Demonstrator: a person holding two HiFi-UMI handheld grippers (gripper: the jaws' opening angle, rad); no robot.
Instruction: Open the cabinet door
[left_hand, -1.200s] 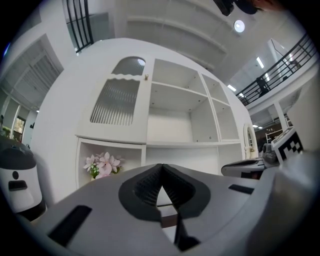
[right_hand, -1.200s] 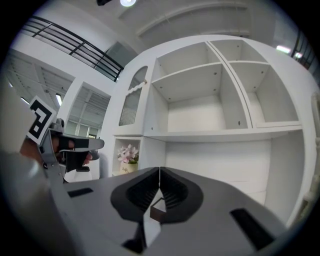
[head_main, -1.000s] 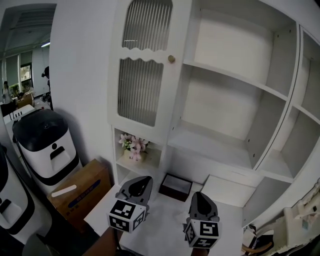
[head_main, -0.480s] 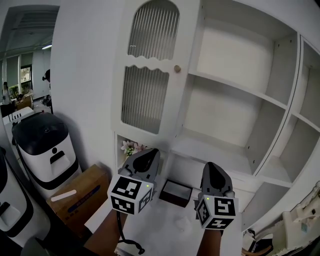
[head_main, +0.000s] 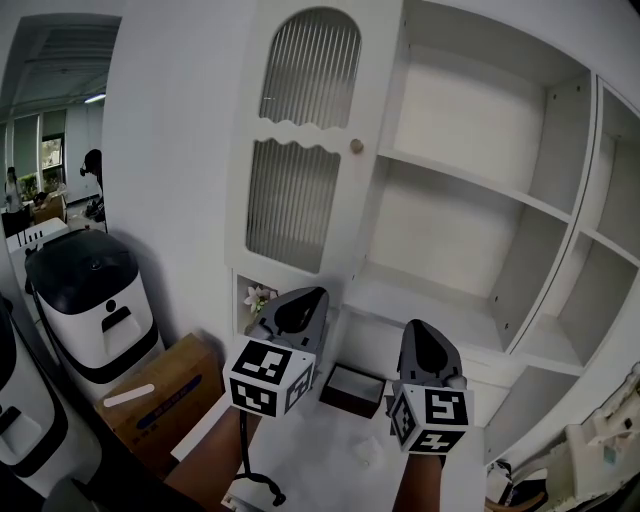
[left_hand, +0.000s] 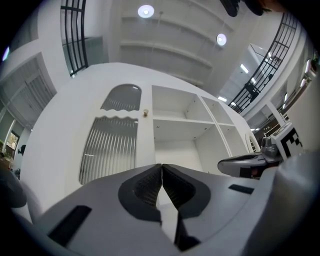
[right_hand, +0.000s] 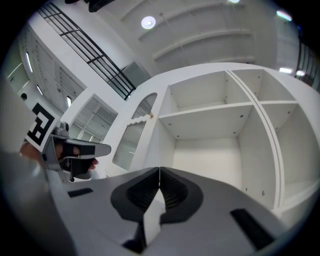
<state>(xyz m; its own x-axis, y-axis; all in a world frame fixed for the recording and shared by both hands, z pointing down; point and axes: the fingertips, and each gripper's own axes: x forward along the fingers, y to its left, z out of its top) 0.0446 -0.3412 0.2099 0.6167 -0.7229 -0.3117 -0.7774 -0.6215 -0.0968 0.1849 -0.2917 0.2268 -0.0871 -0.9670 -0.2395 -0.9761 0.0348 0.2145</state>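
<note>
The head view shows the cabinet door closed, left of the open shelves, its knob above the left gripper and right gripper. Only the gripper views show the fingers: both pairs are closed together, holding nothing.

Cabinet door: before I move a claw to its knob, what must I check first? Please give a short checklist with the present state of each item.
1. Cabinet door is closed and ready to be pulled: ok.
2. Knob is in plain sight with nothing on it: ok.
3. Left claw is open enough to take the knob: not ok, its jaws are together and empty.
4. Right claw is open enough: not ok, its jaws are together and empty.
5. A claw is level with the knob: not ok, in the head view both are below it.
6. Which way the door swings: cannot tell.
</note>
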